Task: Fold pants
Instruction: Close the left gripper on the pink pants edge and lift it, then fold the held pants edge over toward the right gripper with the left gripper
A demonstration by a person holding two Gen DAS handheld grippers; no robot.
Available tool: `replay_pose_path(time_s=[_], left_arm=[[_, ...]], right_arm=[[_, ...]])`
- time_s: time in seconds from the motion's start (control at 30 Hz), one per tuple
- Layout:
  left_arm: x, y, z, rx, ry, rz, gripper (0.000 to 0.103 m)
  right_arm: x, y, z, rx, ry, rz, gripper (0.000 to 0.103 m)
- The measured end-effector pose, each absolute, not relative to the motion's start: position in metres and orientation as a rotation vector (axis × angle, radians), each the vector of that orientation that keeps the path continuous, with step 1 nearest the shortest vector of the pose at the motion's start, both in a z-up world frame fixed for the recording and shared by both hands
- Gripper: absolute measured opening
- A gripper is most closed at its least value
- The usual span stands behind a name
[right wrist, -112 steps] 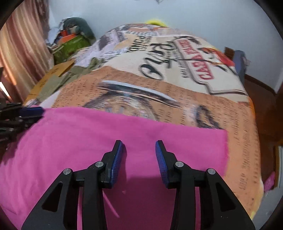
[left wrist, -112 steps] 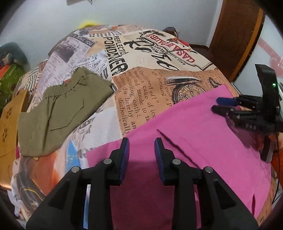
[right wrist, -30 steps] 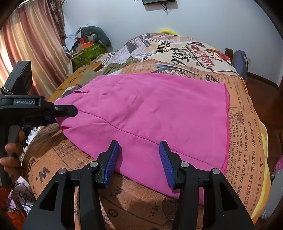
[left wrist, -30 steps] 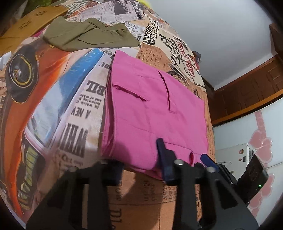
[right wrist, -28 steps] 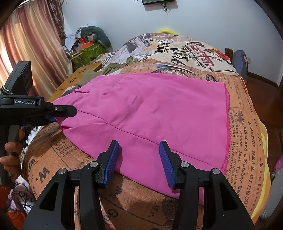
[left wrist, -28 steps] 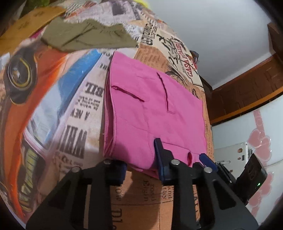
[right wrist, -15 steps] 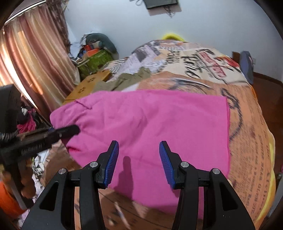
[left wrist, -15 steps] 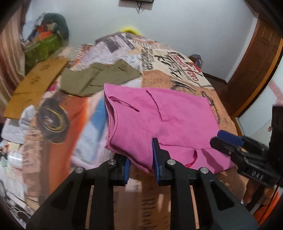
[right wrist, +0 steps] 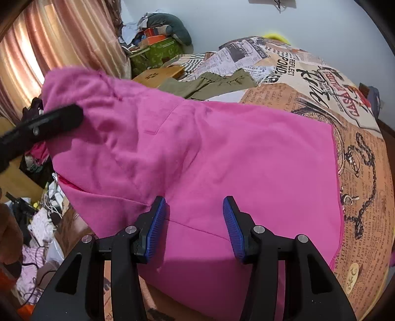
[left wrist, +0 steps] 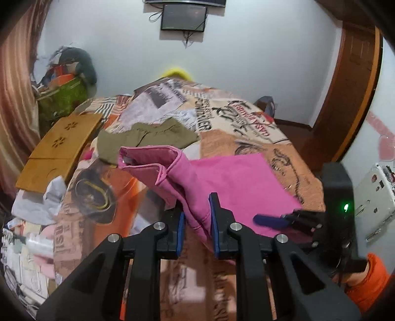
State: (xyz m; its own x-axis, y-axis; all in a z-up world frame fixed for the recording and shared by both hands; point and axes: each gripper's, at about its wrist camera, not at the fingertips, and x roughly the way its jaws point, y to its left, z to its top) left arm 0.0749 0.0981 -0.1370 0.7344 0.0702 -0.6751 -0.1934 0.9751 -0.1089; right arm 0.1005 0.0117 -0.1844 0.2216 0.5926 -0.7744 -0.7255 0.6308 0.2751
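Behind left gripper (left wrist: 196, 222): pink pants (left wrist: 237, 182) partly hidden

Home bedroom. Bed (left wrist: 246, 138) with newspaper-print bedspread fills room's middle. Wall-mounted screen (left wrist: 184, 17) with dangling cables on pale wall beyond bed's far edge. Striped pink-brown curtain (right wrist: 61, 42) along left side. Wooden door frame (left wrist: 350, 98) at right. Green patterned bag (right wrist: 158, 53) and heaped belongings in far left corner. Wooden board (left wrist: 61, 145) beside bed's left edge. Olive garment (left wrist: 148, 138) on bedspread. Clothes, cables, clutter on floor (right wrist: 42, 222) by near left corner.
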Motion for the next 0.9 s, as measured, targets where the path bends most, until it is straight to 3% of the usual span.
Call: replay_pose_path(time_s=[0.43, 0.9], left_arm=[[0.093, 0.056, -0.111, -0.042, 0.674, 0.075, 0.016], [0.120, 0.004, -0.106, 0.035, 0.678, -0.045, 0.016]], right_arm=[[0.113, -0.062, -0.159, -0.095, 0.903, 0.746, 0.045], [0.125, -0.120, -0.201, -0.056, 0.980, 0.616, 0.045]])
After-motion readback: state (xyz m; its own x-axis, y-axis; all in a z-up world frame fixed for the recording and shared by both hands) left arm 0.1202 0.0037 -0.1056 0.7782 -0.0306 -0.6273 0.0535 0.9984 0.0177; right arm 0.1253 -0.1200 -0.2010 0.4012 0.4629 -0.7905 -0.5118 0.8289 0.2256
